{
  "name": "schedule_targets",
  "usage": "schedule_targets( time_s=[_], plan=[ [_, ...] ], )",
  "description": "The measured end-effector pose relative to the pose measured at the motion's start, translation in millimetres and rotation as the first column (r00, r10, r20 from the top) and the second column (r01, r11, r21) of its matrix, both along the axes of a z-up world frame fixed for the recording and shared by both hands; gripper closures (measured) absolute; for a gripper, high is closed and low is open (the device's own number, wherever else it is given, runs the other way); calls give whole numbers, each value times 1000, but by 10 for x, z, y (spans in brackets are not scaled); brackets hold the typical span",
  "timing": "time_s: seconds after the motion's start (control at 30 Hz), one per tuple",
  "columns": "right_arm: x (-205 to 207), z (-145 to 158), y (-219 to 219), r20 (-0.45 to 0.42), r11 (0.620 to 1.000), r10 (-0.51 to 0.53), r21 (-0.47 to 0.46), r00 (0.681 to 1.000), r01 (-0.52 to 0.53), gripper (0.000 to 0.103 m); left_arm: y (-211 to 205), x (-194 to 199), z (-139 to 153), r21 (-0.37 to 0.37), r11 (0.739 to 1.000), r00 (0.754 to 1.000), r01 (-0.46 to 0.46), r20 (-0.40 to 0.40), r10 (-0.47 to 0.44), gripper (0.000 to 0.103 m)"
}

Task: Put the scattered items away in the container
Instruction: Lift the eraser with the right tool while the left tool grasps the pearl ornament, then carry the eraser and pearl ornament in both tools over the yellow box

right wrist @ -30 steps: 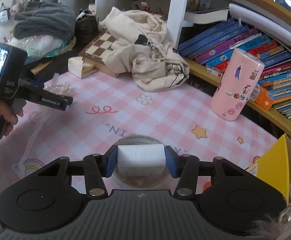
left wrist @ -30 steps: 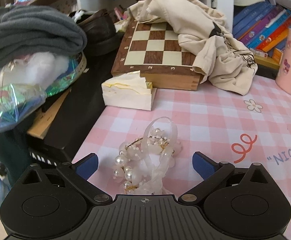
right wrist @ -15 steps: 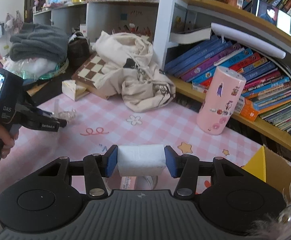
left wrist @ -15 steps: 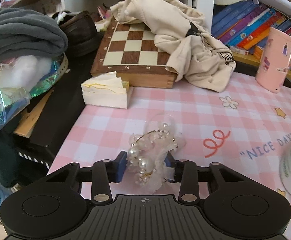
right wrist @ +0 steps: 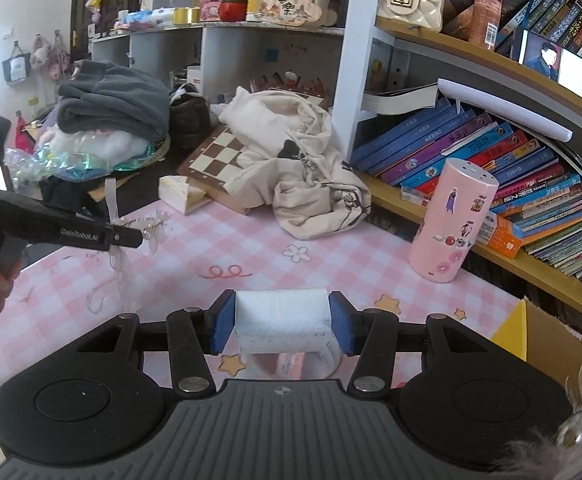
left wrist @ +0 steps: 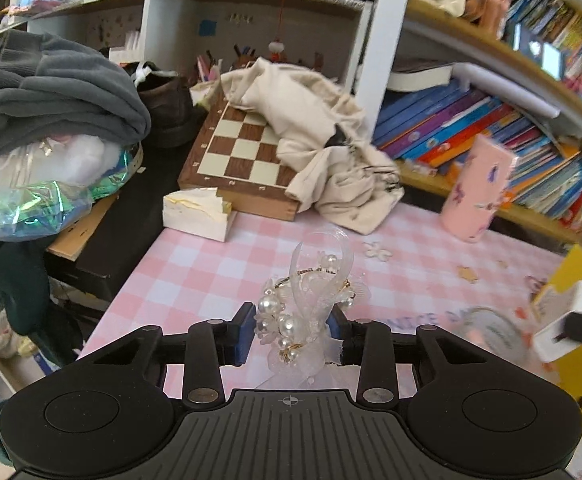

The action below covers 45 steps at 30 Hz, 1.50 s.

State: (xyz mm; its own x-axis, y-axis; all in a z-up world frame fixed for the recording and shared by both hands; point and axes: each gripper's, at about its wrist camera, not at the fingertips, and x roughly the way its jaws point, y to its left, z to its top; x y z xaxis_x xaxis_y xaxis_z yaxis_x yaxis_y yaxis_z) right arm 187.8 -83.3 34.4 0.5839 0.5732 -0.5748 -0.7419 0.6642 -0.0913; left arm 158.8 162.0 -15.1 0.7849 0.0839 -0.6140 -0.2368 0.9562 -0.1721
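Observation:
My left gripper [left wrist: 291, 334] is shut on a pearl and clear-ribbon hair ornament [left wrist: 303, 304], held above the pink checked tablecloth [left wrist: 211, 272]. From the right wrist view, that same left gripper [right wrist: 141, 238] is at the left with the ornament [right wrist: 153, 226] and its ribbons dangling. A white box [right wrist: 282, 326] sits between the blue pads of my right gripper [right wrist: 282, 328], which is shut on it above the table. The yellow cardboard container [right wrist: 531, 332] stands at the right edge. A clear tape roll [left wrist: 491, 332] lies on the cloth, blurred.
A chessboard [right wrist: 215, 160] with a cream cloth bag [right wrist: 299, 160] draped over it sits at the back. A pink stickered canister [right wrist: 453, 220] stands by the bookshelf. A tissue pack [left wrist: 197, 212], grey blanket [left wrist: 51, 96] and shiny wrap crowd the left side.
My left gripper closed on the pearl ornament and lifted it off the cloth. My right gripper rose with the white box, off the tape roll below it.

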Motion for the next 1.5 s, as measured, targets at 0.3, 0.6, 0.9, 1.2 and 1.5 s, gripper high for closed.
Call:
schedule_targets(
  time_s=[0.3, 0.6, 0.9, 1.2, 1.5],
  plan=[
    [-335, -49, -142, -33, 1000, 0, -12, 999, 0, 56, -242, -443, 179, 9, 999, 999, 40, 31, -40, 68],
    [-657, -124, -292, -83, 1000, -22, -22, 996, 20, 56, -374, -876, 331, -11, 998, 996, 66, 64, -65, 68],
    [-1000, -132, -372, -118, 999, -34, -17, 992, 32, 56, -495, -1250, 396, -40, 993, 991, 109, 83, -106, 68],
    [-1285, -149, -515, -126, 997, -70, -28, 989, 67, 56, -713, -1529, 459, -47, 981, 976, 187, 122, -180, 68],
    [-1515, -141, -774, -110, 991, -134, -44, 985, 130, 56, -1047, -1625, 397, -88, 953, 952, 289, 136, -275, 68]
  ],
)
